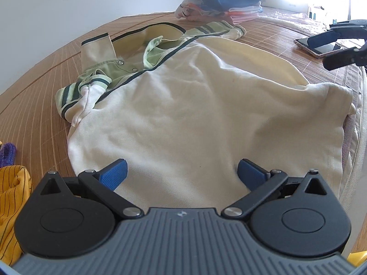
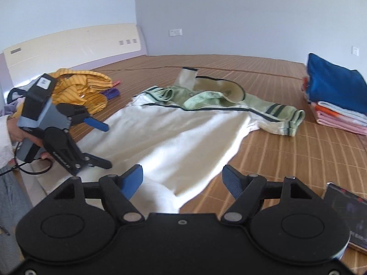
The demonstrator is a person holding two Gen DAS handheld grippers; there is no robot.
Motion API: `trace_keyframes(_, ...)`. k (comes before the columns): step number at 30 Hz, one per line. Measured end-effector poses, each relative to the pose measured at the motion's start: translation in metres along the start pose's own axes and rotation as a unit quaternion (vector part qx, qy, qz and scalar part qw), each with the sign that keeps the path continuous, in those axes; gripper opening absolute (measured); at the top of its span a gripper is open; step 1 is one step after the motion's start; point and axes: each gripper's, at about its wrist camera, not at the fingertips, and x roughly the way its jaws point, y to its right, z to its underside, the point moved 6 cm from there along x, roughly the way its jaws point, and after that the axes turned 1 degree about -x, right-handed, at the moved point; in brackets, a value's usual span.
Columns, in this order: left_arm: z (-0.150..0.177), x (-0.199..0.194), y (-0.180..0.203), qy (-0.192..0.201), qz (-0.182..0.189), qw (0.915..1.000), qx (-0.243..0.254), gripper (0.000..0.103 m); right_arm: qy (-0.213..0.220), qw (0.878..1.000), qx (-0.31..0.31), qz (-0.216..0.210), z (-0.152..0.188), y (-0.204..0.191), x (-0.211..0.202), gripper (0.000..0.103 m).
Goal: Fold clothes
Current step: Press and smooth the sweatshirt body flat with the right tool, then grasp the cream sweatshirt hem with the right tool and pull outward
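We have a stack of folded clothes [image 2: 335, 96] done, the cream jacket [image 1: 195, 114] spread unfolded on the mat [image 1: 41, 73], yellow shirt [image 2: 84, 87] waiting, and left gripper [image 1: 182, 175] and right gripper [image 2: 182, 180] jaws apart, empty.

A phone [image 1: 318, 47] lies on the bamboo mat [image 1: 34, 105].
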Motion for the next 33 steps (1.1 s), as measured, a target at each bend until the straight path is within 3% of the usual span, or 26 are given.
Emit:
trace_keyframes(1, 0.001, -0.001, -0.001, 0.000, -0.004, 1.0000, 0.002, 0.103, -0.008, 1.000, -0.007, 0.020, 0.005, 0.007, 0.001, 0.073)
trace_keyframes(3, 0.003, -0.003, -0.003, 0.001, -0.008, 1.0000, 0.002, 0.103, -0.027, 0.999, 0.020, -0.010, 0.014, 0.012, 0.006, 0.070)
trace_keyframes(6, 0.004, -0.003, -0.007, 0.000, -0.007, 1.0000, -0.002, 0.103, -0.040, 0.990, 0.078, -0.107, 0.021, 0.004, 0.006, 0.070)
trace_keyframes(9, 0.004, -0.003, -0.008, 0.000, -0.010, 0.9999, 0.000, 0.103, -0.071, 0.984, 0.035, -0.158, 0.025, -0.022, 0.005, 0.071)
trace_keyframes(11, 0.004, -0.004, -0.009, 0.003, -0.014, 0.9999, 0.003, 0.103, -0.082, 0.984, -0.004, -0.157, 0.029, -0.036, 0.005, 0.070)
trace_keyframes(14, 0.006, -0.004, -0.012, 0.004, -0.012, 0.9999, -0.004, 0.103, -0.100, 0.984, -0.068, -0.133, 0.037, -0.049, 0.006, 0.056)
trace_keyframes(16, 0.008, -0.005, -0.014, 0.004, -0.013, 0.9999, -0.007, 0.103, -0.102, 0.984, -0.112, -0.091, 0.037, -0.046, -0.001, 0.015)
trace_keyframes(18, 0.009, -0.005, -0.015, 0.005, -0.011, 0.9999, -0.012, 0.103, -0.070, 0.988, -0.128, -0.045, 0.029, -0.035, -0.013, 0.010)
trace_keyframes(20, 0.009, -0.004, -0.015, 0.006, -0.010, 0.9998, -0.016, 0.103, -0.039, 0.984, -0.175, 0.018, 0.021, -0.032, -0.024, 0.009)
trace_keyframes(22, 0.009, -0.004, -0.014, 0.006, -0.008, 0.9998, -0.015, 0.103, -0.022, 0.966, -0.248, 0.063, 0.020, -0.041, -0.030, 0.009)
trace_keyframes(25, 0.009, -0.003, -0.014, 0.006, -0.008, 0.9999, -0.010, 0.103, 0.007, 0.939, -0.336, 0.076, 0.022, -0.067, -0.041, 0.009)
trace_keyframes(27, 0.009, -0.003, -0.015, 0.005, -0.007, 0.9999, -0.012, 0.103, -0.017, 0.906, -0.416, 0.077, 0.034, -0.081, -0.044, 0.011)
trace_keyframes(28, 0.010, -0.003, -0.016, 0.004, -0.005, 0.9999, -0.016, 0.103, -0.039, 0.897, -0.437, 0.063, 0.040, -0.085, -0.045, 0.014)
trace_keyframes(29, 0.010, -0.003, -0.017, 0.003, -0.004, 0.9998, -0.019, 0.103, -0.061, 0.894, -0.442, 0.038, 0.046, -0.084, -0.045, 0.015)
trace_keyframes(32, 0.011, -0.002, -0.019, 0.003, 0.001, 0.9996, -0.028, 0.103, -0.099, 0.907, -0.410, -0.016, 0.054, -0.071, -0.046, 0.025)
trace_keyframes(33, 0.011, -0.002, -0.020, 0.003, 0.002, 0.9996, -0.030, 0.103, -0.097, 0.915, -0.391, -0.022, 0.052, -0.064, -0.047, 0.038)
